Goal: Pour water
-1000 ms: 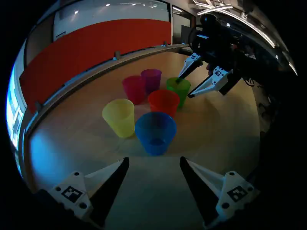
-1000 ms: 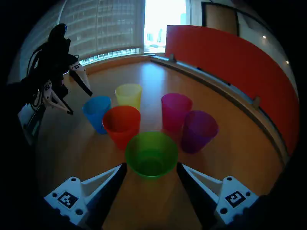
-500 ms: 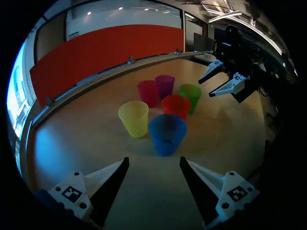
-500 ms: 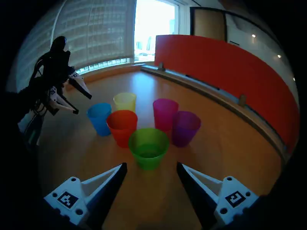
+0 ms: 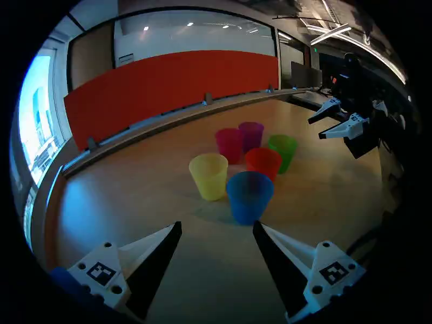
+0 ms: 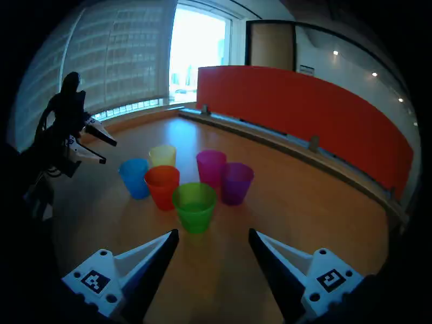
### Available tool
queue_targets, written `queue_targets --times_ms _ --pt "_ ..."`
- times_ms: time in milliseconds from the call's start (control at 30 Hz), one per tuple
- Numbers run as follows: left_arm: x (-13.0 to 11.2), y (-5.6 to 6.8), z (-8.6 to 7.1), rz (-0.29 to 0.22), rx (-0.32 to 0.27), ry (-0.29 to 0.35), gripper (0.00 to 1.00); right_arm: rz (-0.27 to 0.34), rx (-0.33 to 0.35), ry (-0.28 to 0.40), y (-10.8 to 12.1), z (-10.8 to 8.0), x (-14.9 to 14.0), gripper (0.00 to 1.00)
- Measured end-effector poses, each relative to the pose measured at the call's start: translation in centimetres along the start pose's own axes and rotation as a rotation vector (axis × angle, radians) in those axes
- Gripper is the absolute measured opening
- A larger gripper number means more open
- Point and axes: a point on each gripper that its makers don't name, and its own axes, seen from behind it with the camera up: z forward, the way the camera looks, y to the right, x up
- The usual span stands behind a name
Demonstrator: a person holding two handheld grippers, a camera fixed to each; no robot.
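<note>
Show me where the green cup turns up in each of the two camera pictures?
Left gripper view: the green cup is right of centre, at the far right end of the cluster of cups.
Right gripper view: the green cup is just left of centre, the cup nearest the camera.
Shared landmark: the orange cup right beside it, and the long red wall panel behind the cups.

Pose: I am seeing all six standing upright, clustered.
Colours: blue cup [image 6: 133, 178], orange cup [image 6: 162, 187], green cup [image 6: 194, 207], yellow cup [image 6: 162, 155], pink cup [image 6: 210, 167], purple cup [image 6: 237, 183].
</note>
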Motion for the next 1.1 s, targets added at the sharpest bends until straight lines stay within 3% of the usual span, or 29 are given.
queue_targets --times_ms 200,400,600,800,1100 --pt "0.2 -0.7 -0.8 -0.014 0.058 0.051 0.98 0.043 -0.072 0.060 0.9 -1.2 0.6 1.00" --pt "0.9 -2.3 -1.9 -0.080 0.131 0.124 0.98 0.072 -0.156 0.122 2.0 -2.0 1.0 1.00" --pt "1.3 -3.0 -2.7 -0.136 0.169 0.180 0.98 0.102 -0.242 0.208 2.8 -3.0 2.2 1.00" --pt "2.1 -4.1 -3.6 -0.156 0.254 0.246 0.98 0.159 -0.319 0.280 4.1 -3.8 1.8 1.00" --pt "3.2 -4.5 -4.0 -0.184 0.353 0.331 0.98 0.219 -0.479 0.378 6.3 -6.2 3.0 1.00"
